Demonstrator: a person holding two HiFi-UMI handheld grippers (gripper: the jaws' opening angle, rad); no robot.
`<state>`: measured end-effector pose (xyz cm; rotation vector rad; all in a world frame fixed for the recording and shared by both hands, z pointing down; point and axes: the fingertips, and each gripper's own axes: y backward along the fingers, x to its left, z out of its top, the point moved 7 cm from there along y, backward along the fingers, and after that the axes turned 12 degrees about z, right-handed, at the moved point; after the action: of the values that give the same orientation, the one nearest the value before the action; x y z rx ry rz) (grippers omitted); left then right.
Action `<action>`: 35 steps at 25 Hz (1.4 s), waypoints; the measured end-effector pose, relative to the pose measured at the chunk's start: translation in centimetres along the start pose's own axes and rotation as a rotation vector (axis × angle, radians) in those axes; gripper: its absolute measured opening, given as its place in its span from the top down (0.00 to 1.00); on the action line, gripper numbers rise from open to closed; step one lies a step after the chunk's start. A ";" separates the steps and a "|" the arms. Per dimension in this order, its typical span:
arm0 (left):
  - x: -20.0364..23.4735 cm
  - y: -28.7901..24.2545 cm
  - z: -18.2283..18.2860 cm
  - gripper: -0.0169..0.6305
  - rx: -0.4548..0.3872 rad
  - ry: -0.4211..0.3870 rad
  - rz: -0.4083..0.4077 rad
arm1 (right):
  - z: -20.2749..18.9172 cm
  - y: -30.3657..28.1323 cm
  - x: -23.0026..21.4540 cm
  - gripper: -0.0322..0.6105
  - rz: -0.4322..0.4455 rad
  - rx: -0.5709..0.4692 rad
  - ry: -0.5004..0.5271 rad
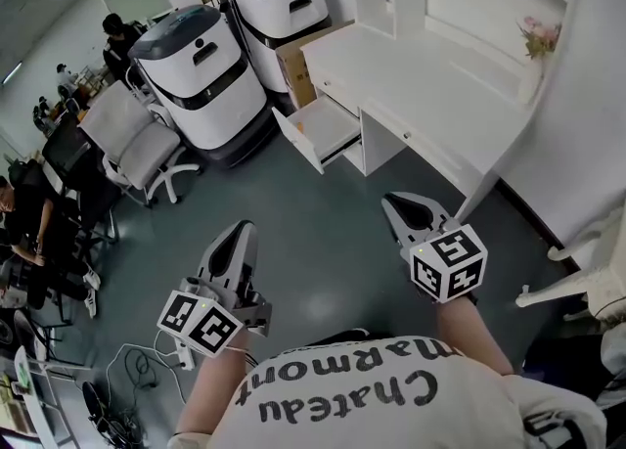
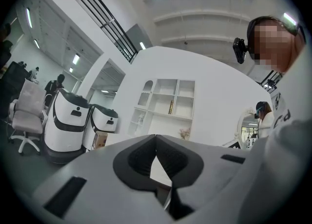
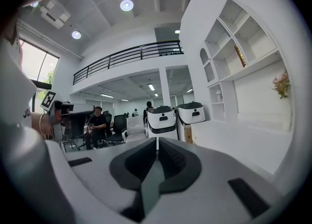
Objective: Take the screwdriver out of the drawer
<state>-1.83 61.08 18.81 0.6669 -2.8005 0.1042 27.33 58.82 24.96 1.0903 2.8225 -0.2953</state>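
Observation:
A white drawer (image 1: pixel 315 134) stands pulled out of the white desk (image 1: pixel 421 95) ahead of me; I see no screwdriver inside it from here. My left gripper (image 1: pixel 245 229) is held low at the left, well short of the drawer, its jaws shut with nothing between them (image 2: pixel 156 137). My right gripper (image 1: pixel 393 201) hovers at the right, nearer the desk's front edge, also shut and empty (image 3: pixel 157 141). Both point roughly level toward the desk.
Two white-and-black machines (image 1: pixel 201 70) stand left of the desk, with a cardboard box (image 1: pixel 298 70) between them and it. A white office chair (image 1: pixel 137 144) and seated people (image 1: pixel 24 212) are at the left. A white shelf unit (image 2: pixel 165 103) rises behind the desk.

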 end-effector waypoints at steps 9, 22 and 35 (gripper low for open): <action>0.9 1.2 0.6 0.94 -0.015 -0.064 -0.004 | 0.4 -1.8 -0.9 0.90 0.002 -0.009 -0.059; 3.5 2.6 -1.1 0.94 0.007 0.012 0.052 | -1.0 -6.3 1.4 0.90 0.129 0.024 -0.089; 5.9 0.8 -2.6 0.94 0.005 0.101 0.027 | -1.5 -7.5 0.8 0.90 0.110 0.111 -0.098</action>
<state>-6.69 59.58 22.92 0.6080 -2.7140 0.1464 21.65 54.27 27.40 1.2128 2.6769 -0.4858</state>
